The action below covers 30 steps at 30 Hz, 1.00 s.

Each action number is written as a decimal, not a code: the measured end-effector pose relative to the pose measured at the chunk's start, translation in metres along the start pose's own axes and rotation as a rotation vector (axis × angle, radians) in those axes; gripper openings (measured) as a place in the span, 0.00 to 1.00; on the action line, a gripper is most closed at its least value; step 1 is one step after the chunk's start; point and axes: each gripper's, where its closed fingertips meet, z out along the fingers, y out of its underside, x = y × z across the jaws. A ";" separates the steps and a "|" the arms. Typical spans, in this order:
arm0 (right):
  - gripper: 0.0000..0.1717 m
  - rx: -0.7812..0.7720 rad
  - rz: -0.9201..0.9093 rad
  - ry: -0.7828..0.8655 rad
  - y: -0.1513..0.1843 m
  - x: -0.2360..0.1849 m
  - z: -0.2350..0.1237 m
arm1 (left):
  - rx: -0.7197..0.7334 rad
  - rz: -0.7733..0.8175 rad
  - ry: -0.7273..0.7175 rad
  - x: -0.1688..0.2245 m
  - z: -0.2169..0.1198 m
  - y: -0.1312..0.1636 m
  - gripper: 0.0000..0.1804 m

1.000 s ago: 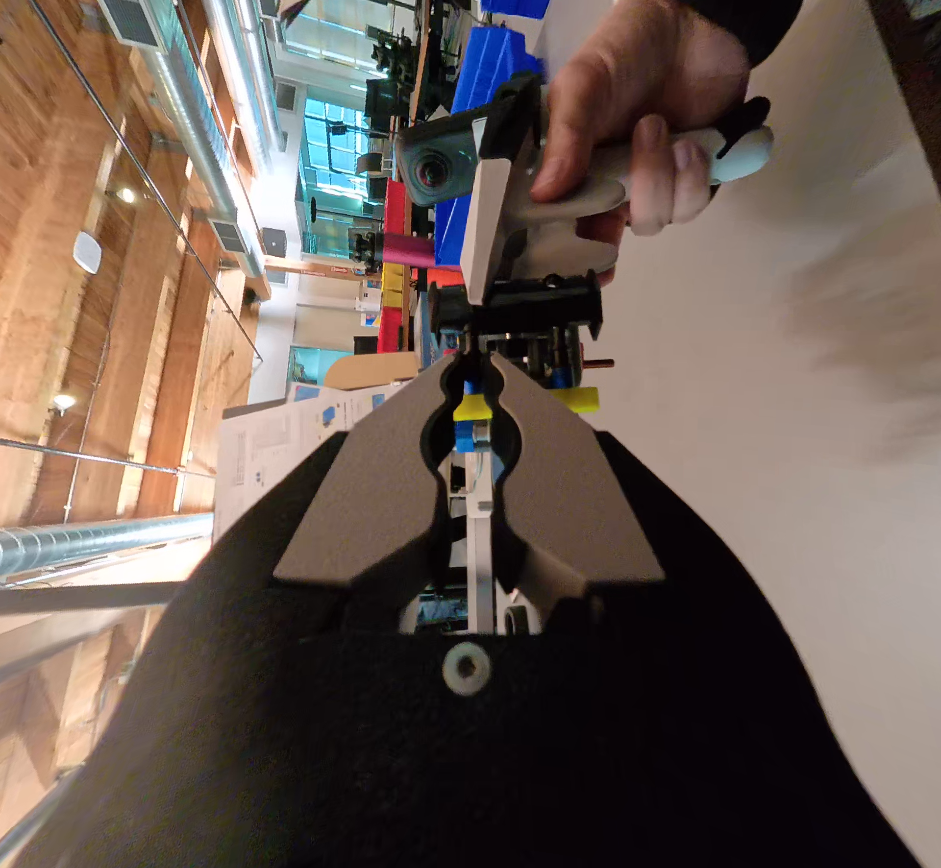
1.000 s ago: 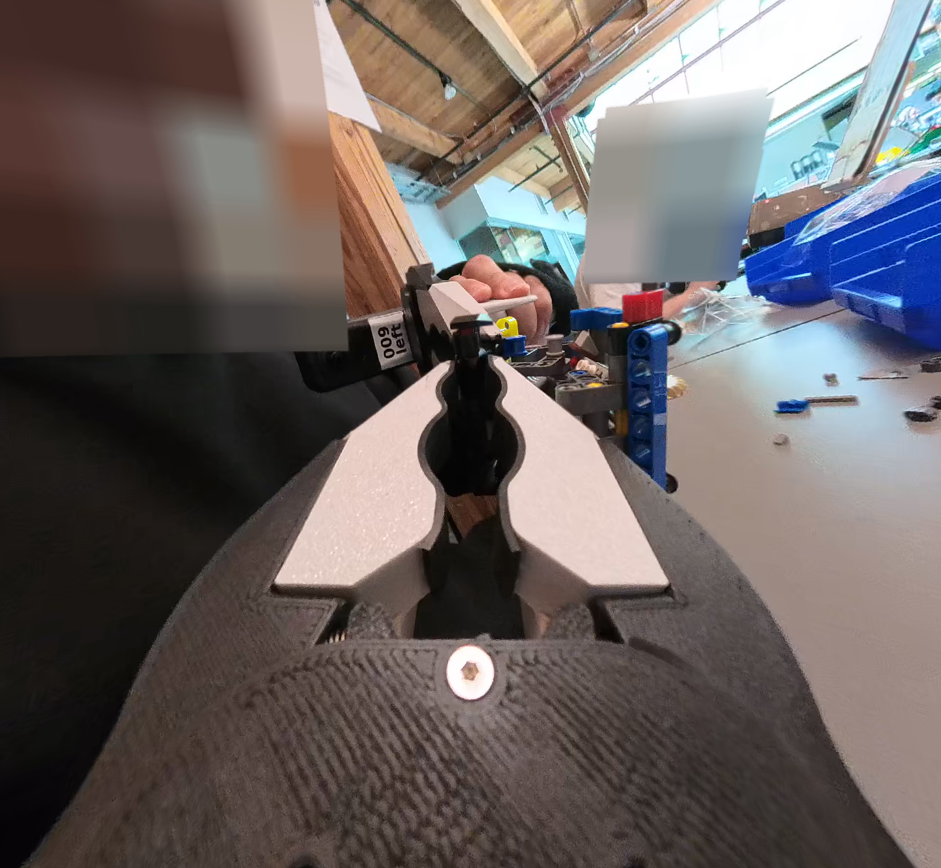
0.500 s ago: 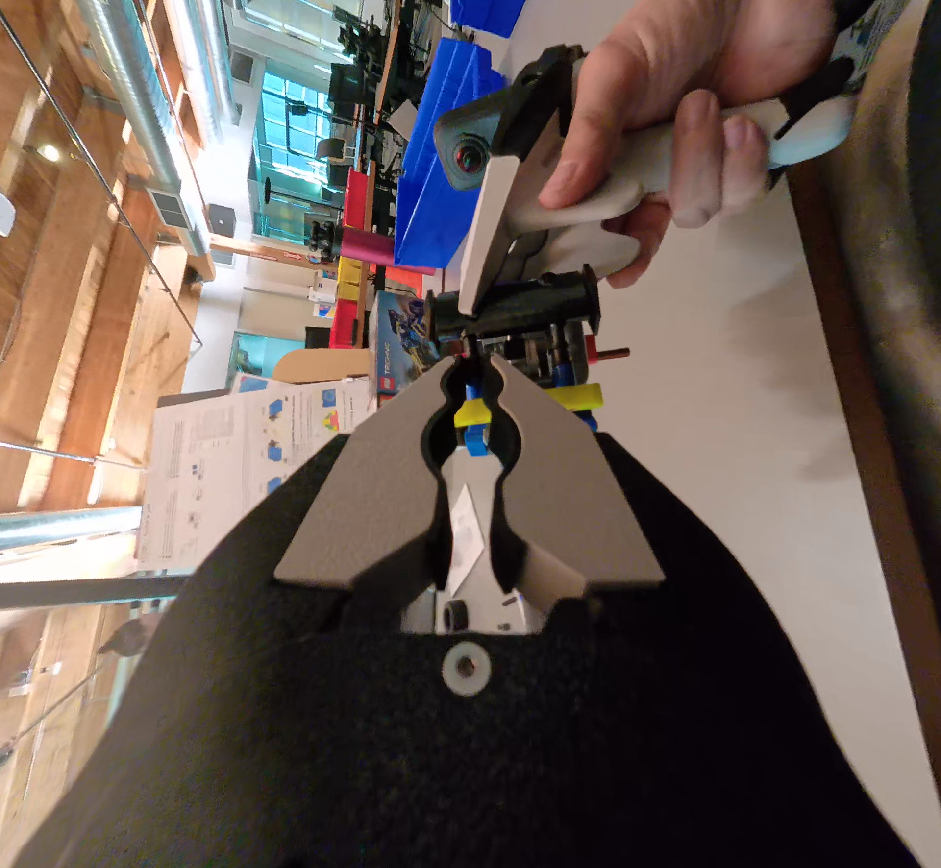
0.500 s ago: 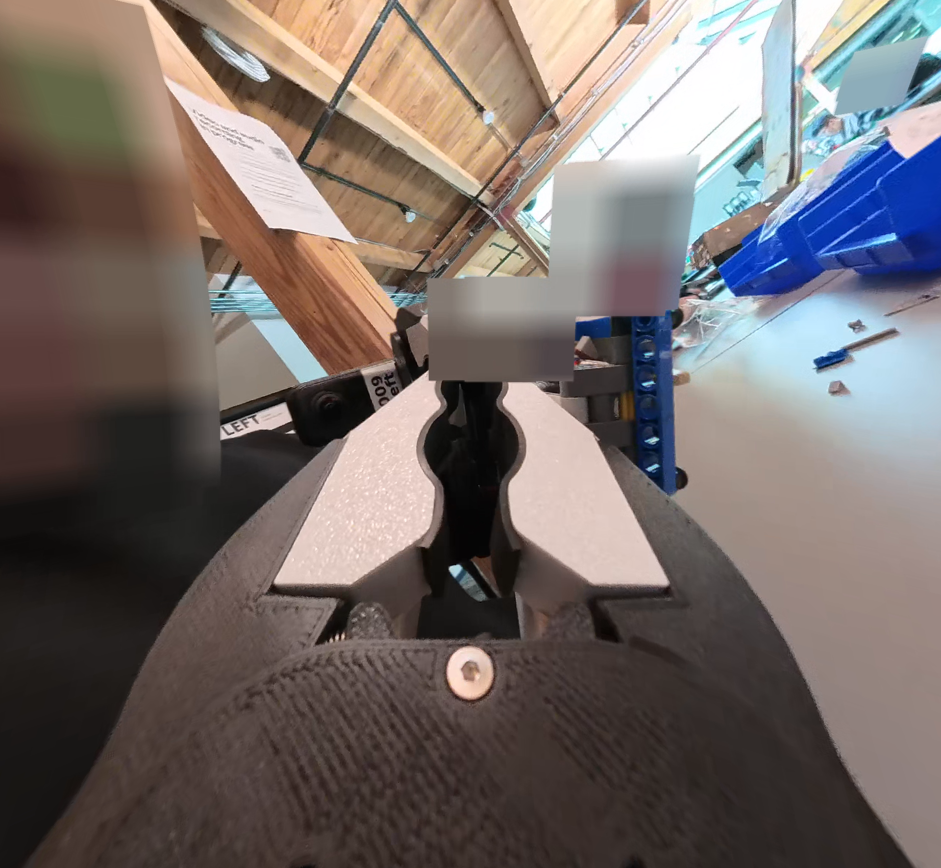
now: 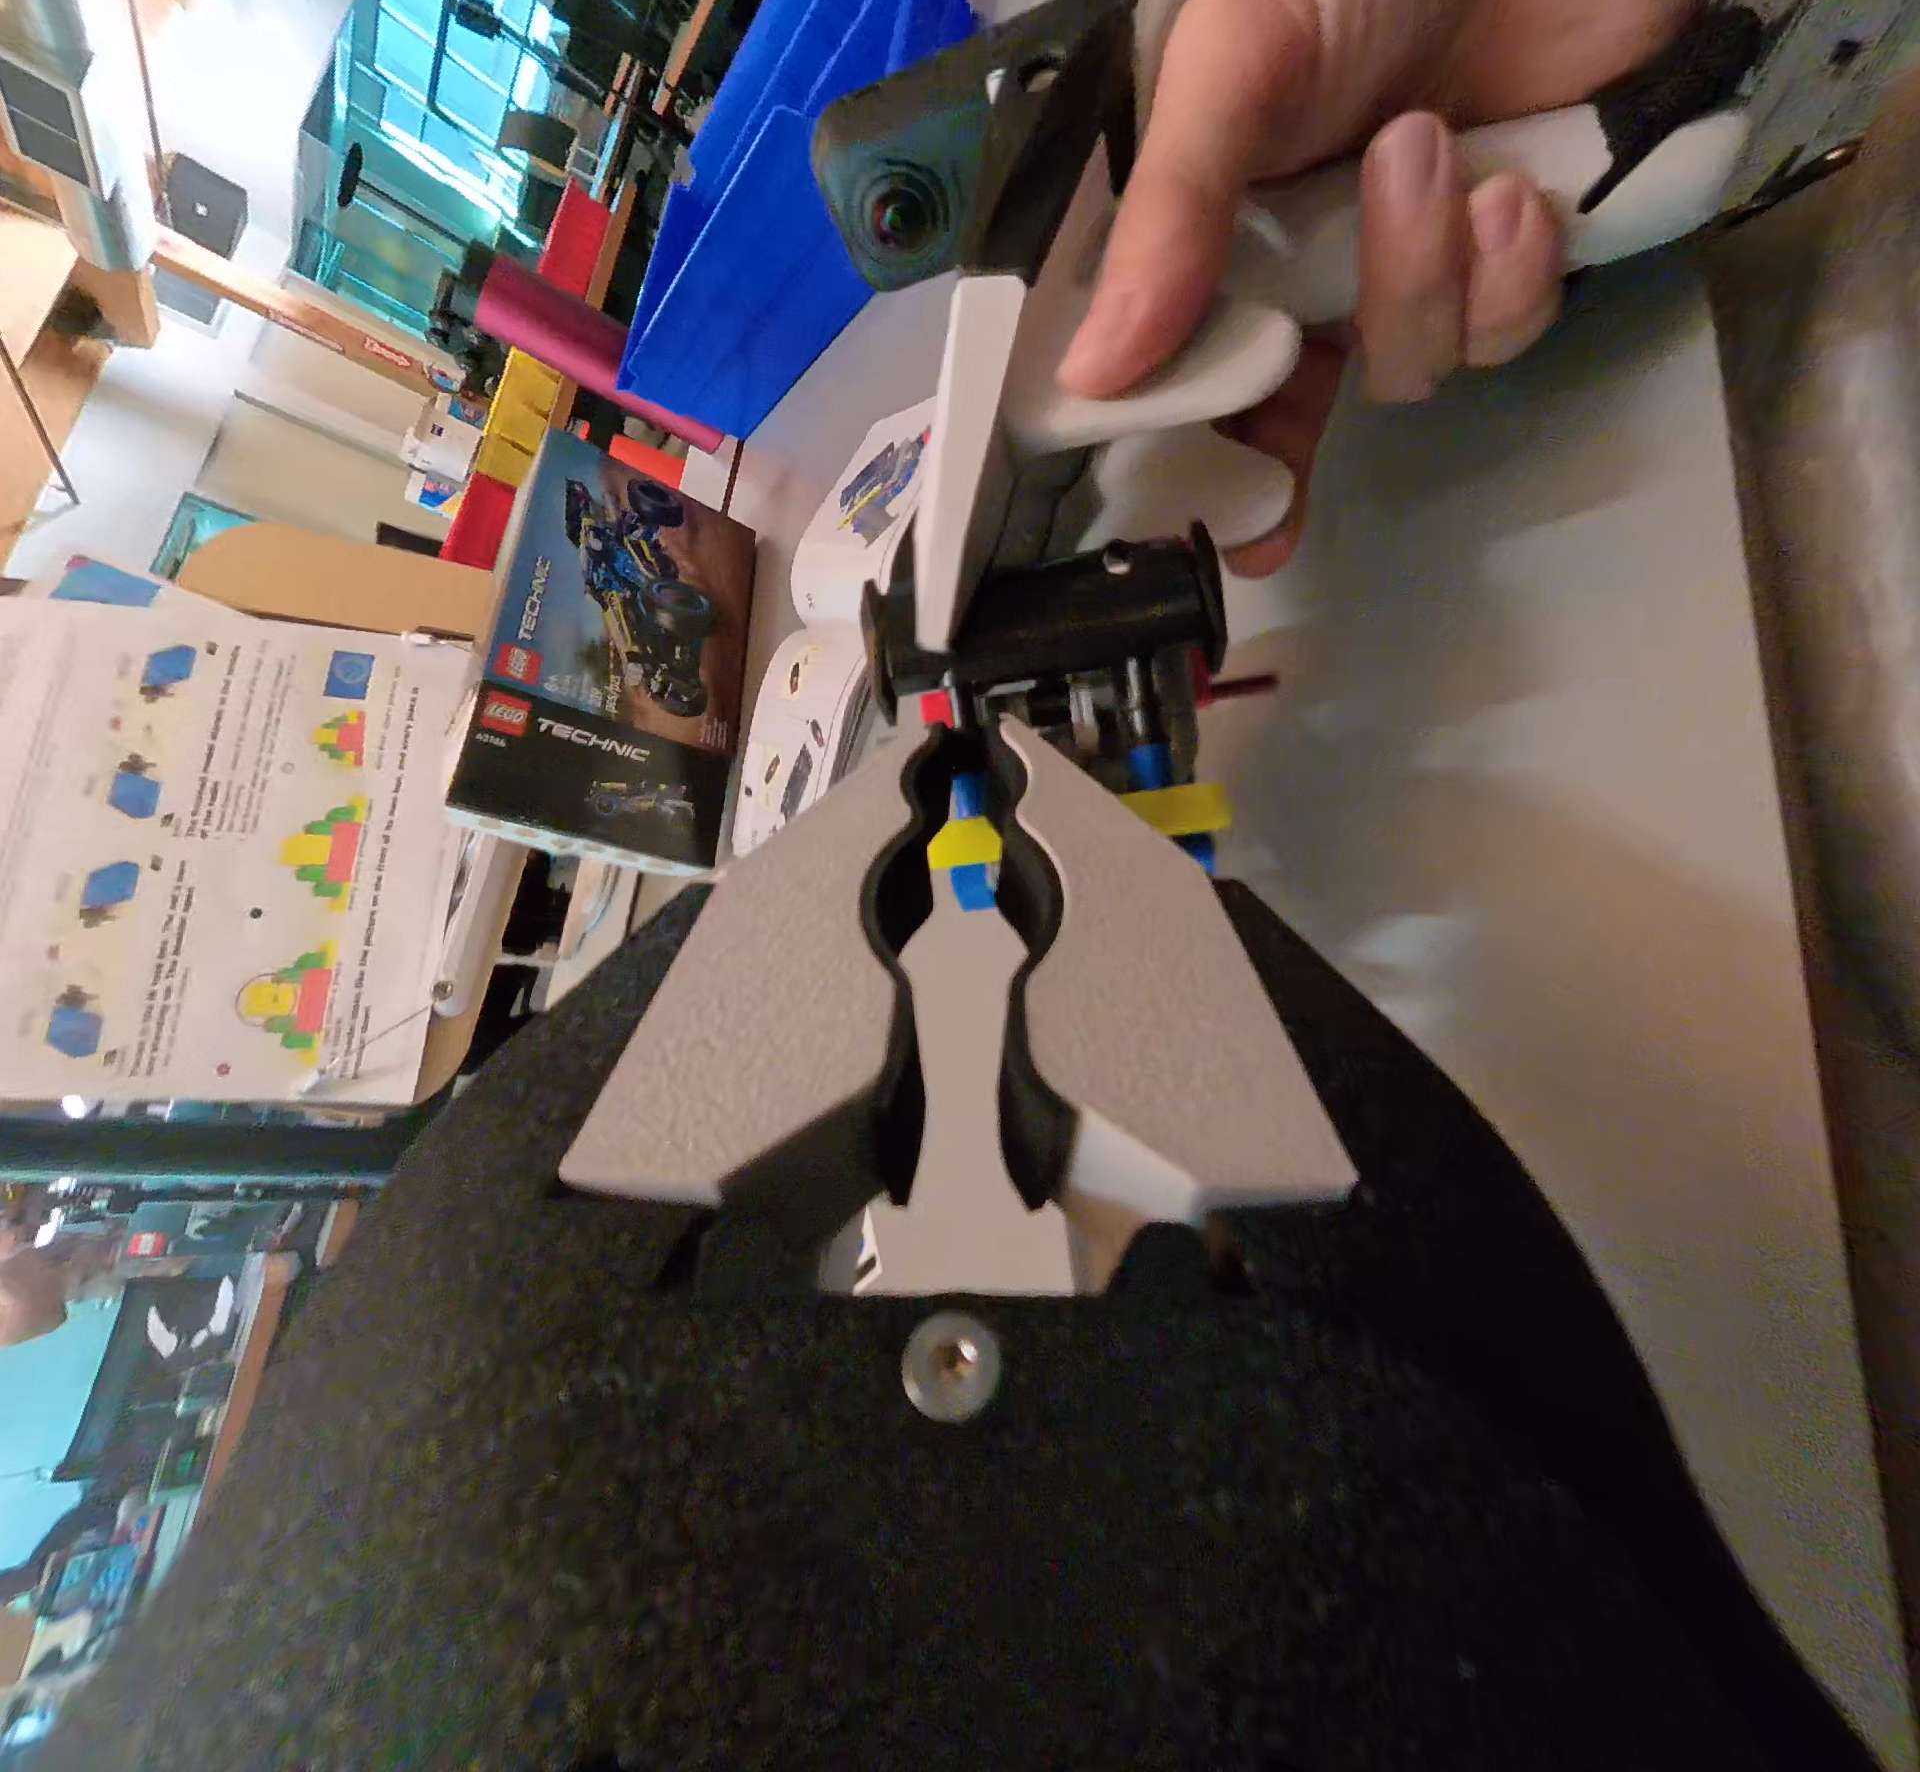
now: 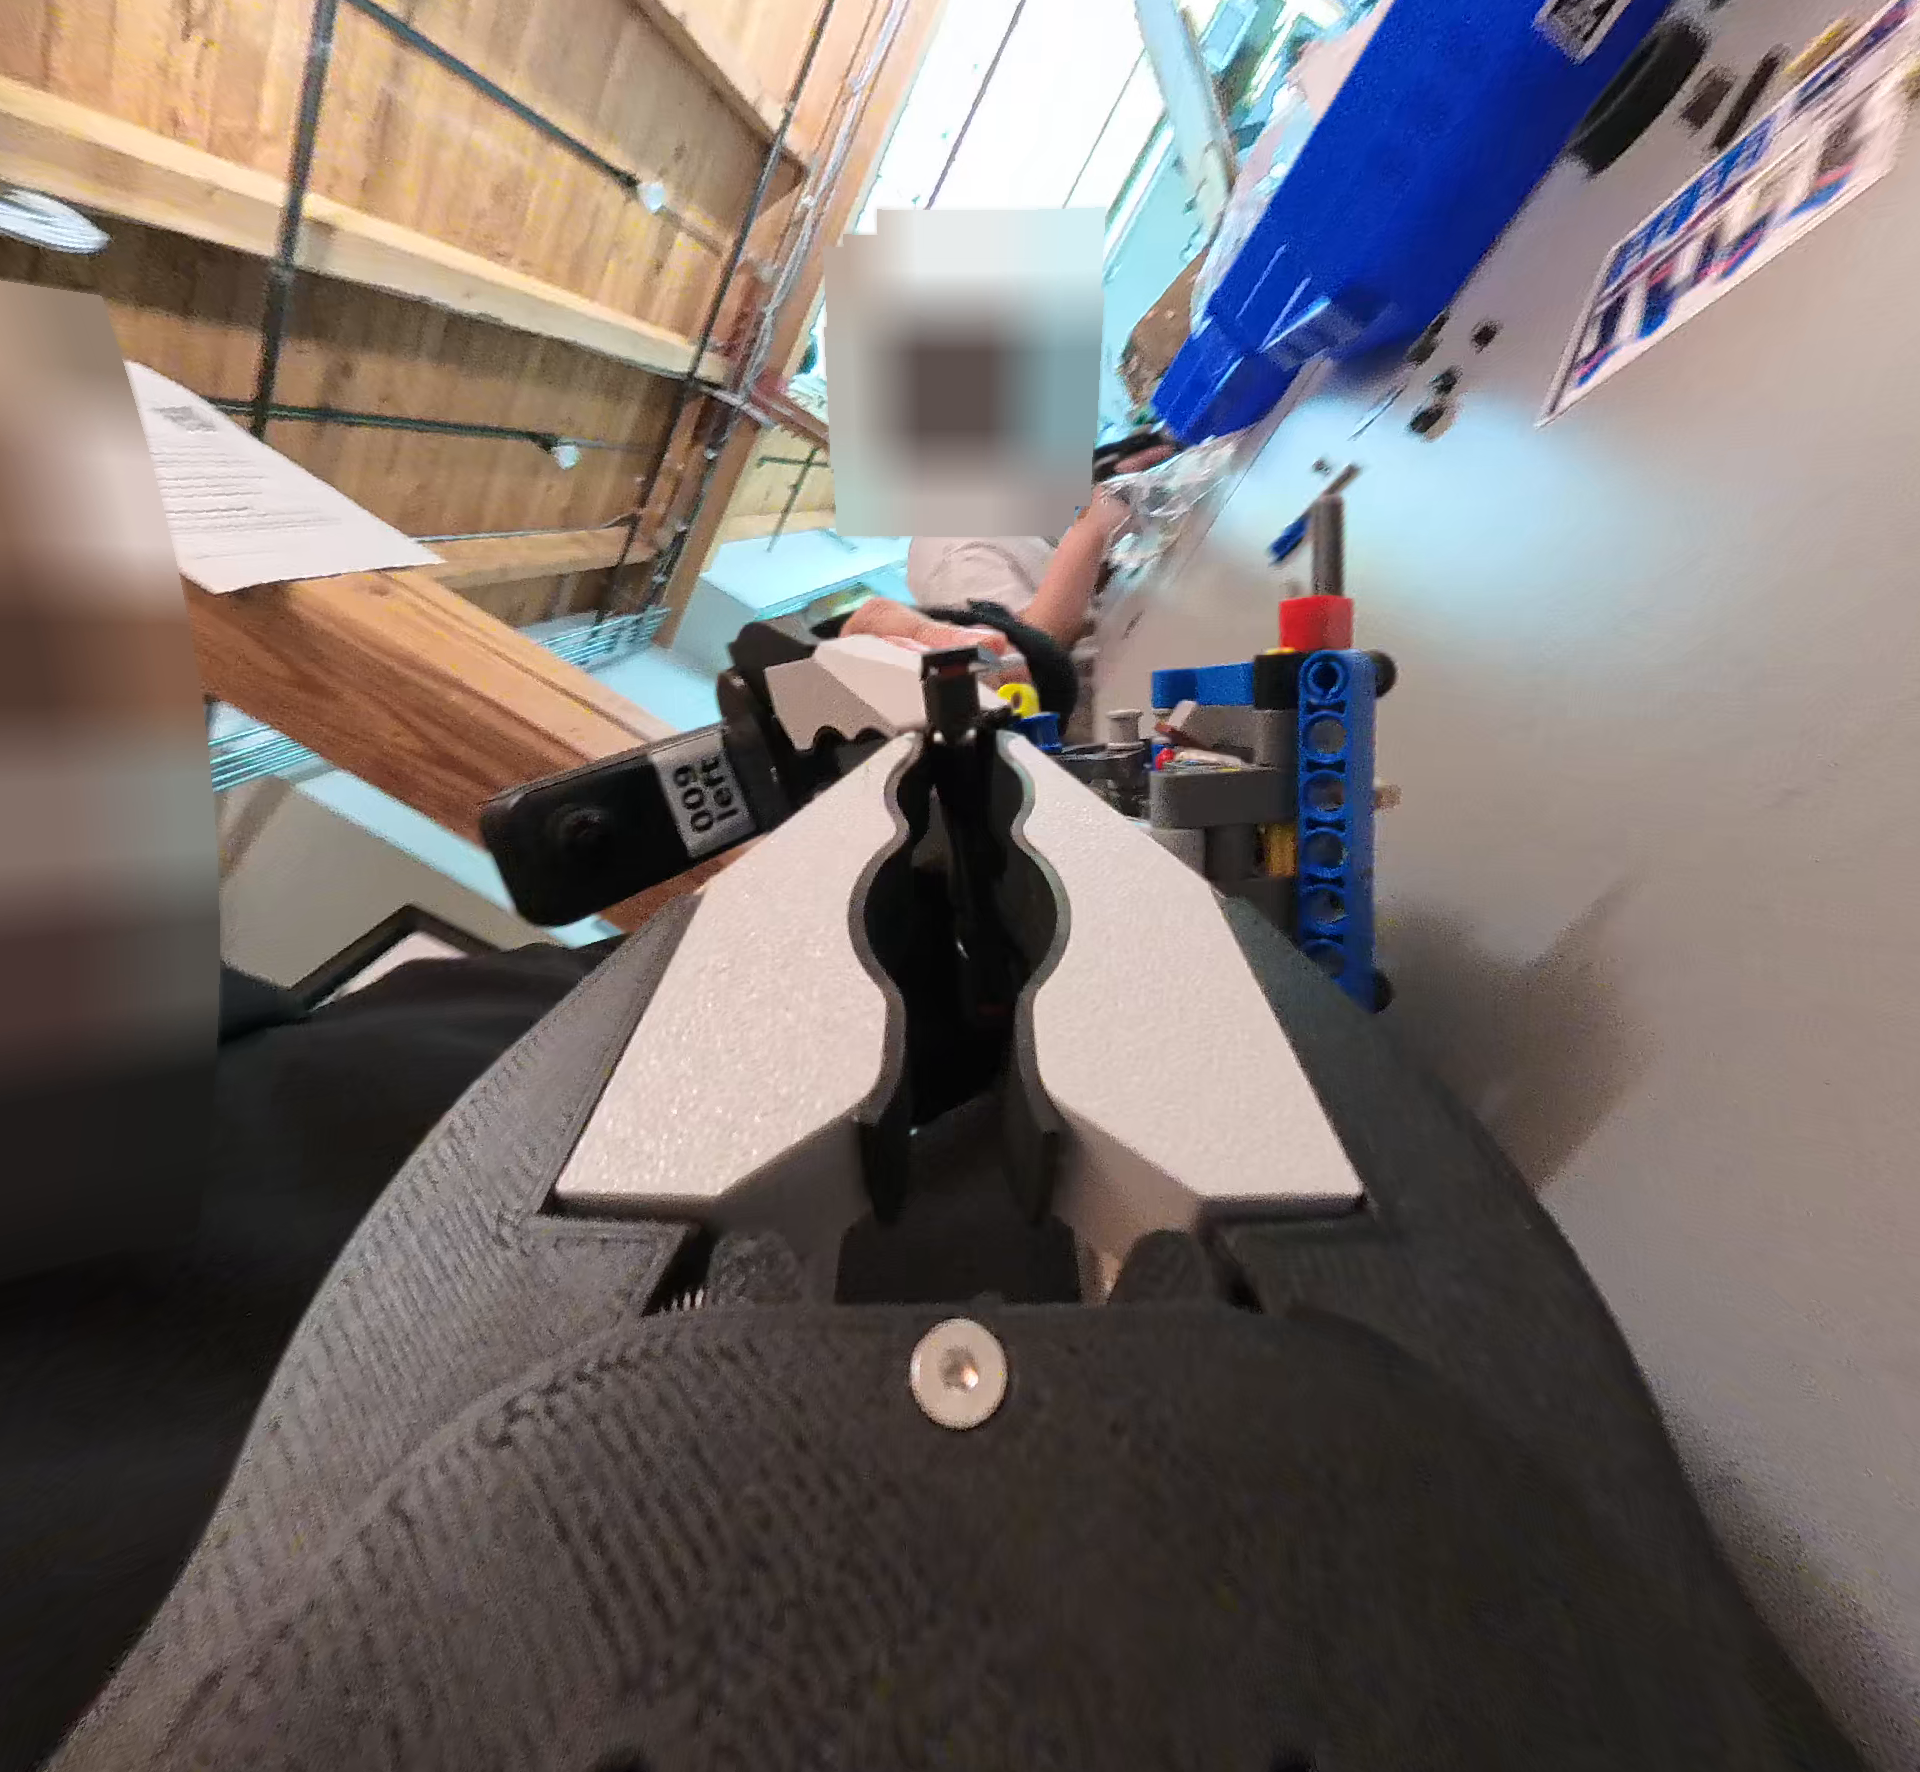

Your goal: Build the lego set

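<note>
Since a second ago the left wrist view has turned. The ceiling pipes have left the frame, and a toy box (image 5: 613,662) and an open booklet (image 5: 831,662) now fill the middle left. The hand (image 5: 1403,112) with the right claw (image 6: 956,735) now looks larger and closer at the upper right. In the right wrist view the horizon has tipped further, so the bench (image 6: 1714,787) now climbs steeply along the right side.

The left claw (image 5: 966,735) is clenched on a thin black part (image 6: 951,683) with a red end, just above the frame centre. The right claw is closed on the same dark part from the opposite side; its fingers (image 6: 1143,943) have only a narrow slot between them, and the part fills it. The two claws meet tip to tip, probably so that one steadies the part while the other works on it.

The part appears to belong to the brick model (image 6: 1320,808) of blue, grey and yellow pieces. The model is just right of centre in the right view and shows behind the fingertips in the left view. I cannot tell whether it touches the bench.

The bench is pale and plain, with loose small pieces (image 6: 1444,392) and a sticker sheet (image 6: 1745,205) at the upper right. Blue bins (image 5: 790,195) stand farther back, and a printed sheet (image 5: 208,839) is at the left. The room has a wooden ceiling (image 6: 416,112) and large windows.
</note>
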 end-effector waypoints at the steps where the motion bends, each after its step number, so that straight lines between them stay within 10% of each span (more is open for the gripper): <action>1: 0.07 0.008 -0.015 0.022 -0.003 0.003 0.002 | 0.016 0.008 0.012 0.003 0.004 -0.001 0.01; 12: 0.05 -0.052 -0.019 0.058 -0.008 0.014 -0.004 | 0.203 -0.076 -0.030 0.000 0.003 0.001 0.10; 22: 0.05 -0.016 0.069 -0.051 -0.018 0.008 -0.007 | 0.257 -0.301 0.273 0.008 -0.005 0.023 0.20; 30: 0.05 0.033 0.161 -0.090 -0.023 0.011 -0.007 | 0.281 -0.338 0.255 0.012 0.003 0.013 0.12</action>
